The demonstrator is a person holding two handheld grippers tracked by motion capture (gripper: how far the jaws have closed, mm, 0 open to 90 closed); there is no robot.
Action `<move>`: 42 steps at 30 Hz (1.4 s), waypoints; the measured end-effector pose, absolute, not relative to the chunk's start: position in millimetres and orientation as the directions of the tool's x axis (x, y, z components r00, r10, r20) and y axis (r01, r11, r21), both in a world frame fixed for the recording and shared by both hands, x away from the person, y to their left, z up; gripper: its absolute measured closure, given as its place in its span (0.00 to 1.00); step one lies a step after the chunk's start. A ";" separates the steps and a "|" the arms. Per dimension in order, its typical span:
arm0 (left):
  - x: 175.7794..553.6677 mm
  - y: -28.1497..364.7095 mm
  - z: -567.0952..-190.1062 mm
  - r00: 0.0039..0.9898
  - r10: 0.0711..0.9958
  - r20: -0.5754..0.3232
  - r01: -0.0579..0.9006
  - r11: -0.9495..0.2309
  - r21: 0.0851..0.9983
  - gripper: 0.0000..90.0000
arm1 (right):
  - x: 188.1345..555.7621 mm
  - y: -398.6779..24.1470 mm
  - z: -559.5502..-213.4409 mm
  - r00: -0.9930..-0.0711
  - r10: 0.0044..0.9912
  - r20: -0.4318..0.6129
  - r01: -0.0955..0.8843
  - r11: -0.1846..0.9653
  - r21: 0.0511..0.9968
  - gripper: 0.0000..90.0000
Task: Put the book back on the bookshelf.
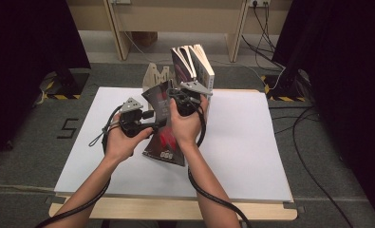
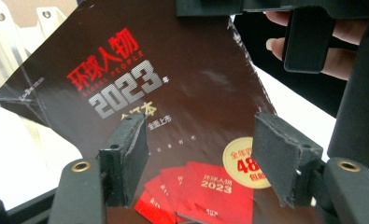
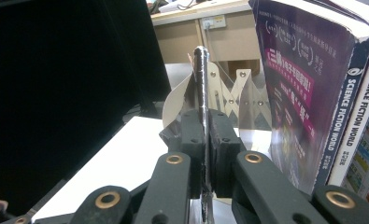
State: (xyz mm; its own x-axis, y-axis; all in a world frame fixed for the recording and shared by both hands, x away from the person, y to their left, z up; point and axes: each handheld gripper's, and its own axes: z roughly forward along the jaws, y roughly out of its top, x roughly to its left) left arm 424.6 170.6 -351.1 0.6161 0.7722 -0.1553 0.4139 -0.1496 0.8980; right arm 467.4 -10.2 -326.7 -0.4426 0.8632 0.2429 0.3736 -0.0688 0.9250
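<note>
The right hand-held gripper point(image 1: 187, 97) is clamped on the edge of a dark magazine point(image 1: 164, 135), its two black jaws pressed flat against the thin spine, as the right gripper view shows point(image 3: 204, 154). The magazine hangs tilted above the middle of the desk point(image 1: 251, 156), its upper edge caught in that grip and its lower corner reaching down toward the white sheet that covers the desk.

The left hand-held gripper point(image 1: 149, 124) stands with its jaws wide apart just beside the magazine's left edge. In the left gripper view its pads sit on either side of the cover point(image 2: 163, 102) without pressing on it; red and silver lettering with the year 2023 and a fan of red booklets are printed there. The person's right hand point(image 1: 185, 124) wraps the body of its gripper, and the left hand point(image 1: 123, 142) holds the other from beneath; black cables trail from both back along the forearms.

Just behind the right gripper, two thick paperbacks point(image 1: 194, 66) stand upright at the far edge of the desk; in the right gripper view the nearer spine reads "Science Fiction World" point(image 3: 355, 112). A pale wooden folding book rack point(image 1: 156, 76) stands to their left.
</note>
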 end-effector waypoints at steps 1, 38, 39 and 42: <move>425.8 167.4 -350.8 0.621 0.767 -0.162 0.418 -0.150 0.896 0.39 | 467.3 -10.3 -326.8 -0.443 0.863 0.242 0.374 -0.067 0.925 0.97; 440.2 116.2 -362.0 0.588 0.793 -0.157 0.438 -0.149 0.887 0.38 | 464.6 -10.7 -323.6 -0.456 0.859 0.235 0.405 -0.035 0.914 0.95; 440.4 116.1 -363.1 0.580 0.799 -0.159 0.441 -0.144 0.886 0.38 | 464.1 -10.7 -323.5 -0.454 0.859 0.237 0.405 -0.038 0.913 0.95; 439.3 113.5 -365.7 0.555 0.819 -0.146 0.437 -0.137 0.889 0.35 | 461.9 -9.7 -323.2 -0.455 0.862 0.224 0.398 -0.029 0.917 0.95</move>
State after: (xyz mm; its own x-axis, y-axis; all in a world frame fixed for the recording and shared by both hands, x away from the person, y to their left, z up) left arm 439.3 113.5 -365.7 0.5552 0.8188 -0.1461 0.4367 -0.1375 0.8890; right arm 461.9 -9.7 -323.2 -0.4550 0.8618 0.2244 0.3979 -0.0287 0.9170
